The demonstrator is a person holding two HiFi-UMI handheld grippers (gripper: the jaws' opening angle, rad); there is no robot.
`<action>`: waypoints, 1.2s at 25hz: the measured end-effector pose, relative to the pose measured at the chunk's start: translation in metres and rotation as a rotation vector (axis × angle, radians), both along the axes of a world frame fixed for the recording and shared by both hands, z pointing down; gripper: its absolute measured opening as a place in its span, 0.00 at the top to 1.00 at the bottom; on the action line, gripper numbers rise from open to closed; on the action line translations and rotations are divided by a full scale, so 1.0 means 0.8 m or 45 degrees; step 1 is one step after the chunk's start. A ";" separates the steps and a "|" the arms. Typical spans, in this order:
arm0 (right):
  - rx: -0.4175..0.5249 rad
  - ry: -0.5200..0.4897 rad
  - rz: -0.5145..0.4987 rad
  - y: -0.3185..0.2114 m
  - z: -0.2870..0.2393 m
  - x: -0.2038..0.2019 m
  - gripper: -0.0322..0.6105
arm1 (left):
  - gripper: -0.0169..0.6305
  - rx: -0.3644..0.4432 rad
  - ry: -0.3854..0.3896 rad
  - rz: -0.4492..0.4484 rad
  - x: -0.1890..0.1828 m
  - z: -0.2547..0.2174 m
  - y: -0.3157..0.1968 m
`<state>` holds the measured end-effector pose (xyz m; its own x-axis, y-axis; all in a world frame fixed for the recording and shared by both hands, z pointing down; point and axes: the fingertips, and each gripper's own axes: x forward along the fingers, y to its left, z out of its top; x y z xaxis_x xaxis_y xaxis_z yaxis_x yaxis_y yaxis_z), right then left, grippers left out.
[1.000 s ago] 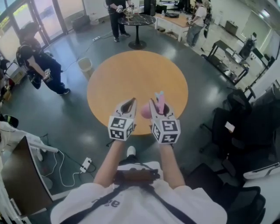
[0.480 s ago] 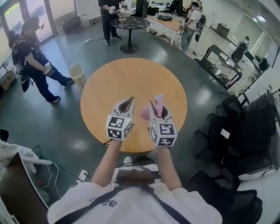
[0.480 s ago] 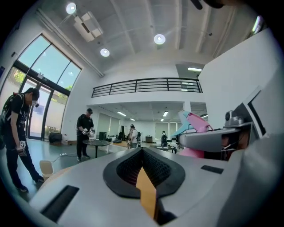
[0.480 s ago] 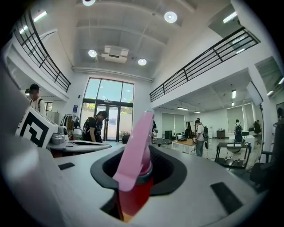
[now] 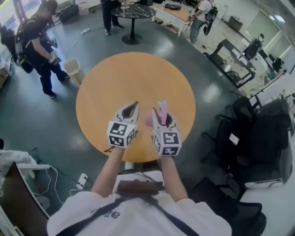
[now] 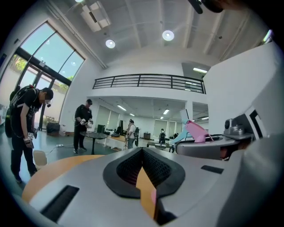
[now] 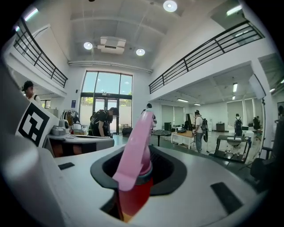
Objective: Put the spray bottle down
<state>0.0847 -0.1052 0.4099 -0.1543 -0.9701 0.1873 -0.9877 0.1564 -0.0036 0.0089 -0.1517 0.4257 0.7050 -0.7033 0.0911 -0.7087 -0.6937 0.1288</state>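
Note:
A spray bottle (image 5: 162, 111) with a pink trigger head and a pinkish-red body stands upright between the jaws of my right gripper (image 5: 161, 118), which is shut on it. The right gripper view shows the bottle (image 7: 136, 155) filling the gap between the jaws. It hangs over the near part of the round orange table (image 5: 133, 76). Close on its left is my left gripper (image 5: 133, 107), its jaws together in a point with nothing in them. From the left gripper view (image 6: 143, 156), the bottle's head (image 6: 194, 131) shows at the right.
A person in dark clothes (image 5: 39, 41) stands at the upper left beside a pale bin (image 5: 72, 66). A small black round table (image 5: 132, 11) with people round it is at the back. Black office chairs (image 5: 251, 124) crowd the right. A power strip with cables (image 5: 82, 180) lies on the floor at lower left.
Both grippers have moved forward together from the table's near edge to farther over the tabletop, the bottle still held. The person at upper left has straightened up.

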 end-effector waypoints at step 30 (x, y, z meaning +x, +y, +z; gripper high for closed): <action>-0.316 -0.012 0.036 -0.208 0.132 0.082 0.72 | 0.96 -0.203 -0.087 -0.136 0.013 0.104 -0.129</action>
<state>0.1505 -0.2719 0.5155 -0.1303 -0.8986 0.4190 -0.9914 0.1216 -0.0476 0.0194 -0.2552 0.5086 0.6154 -0.7469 0.2519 -0.7881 -0.5886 0.1800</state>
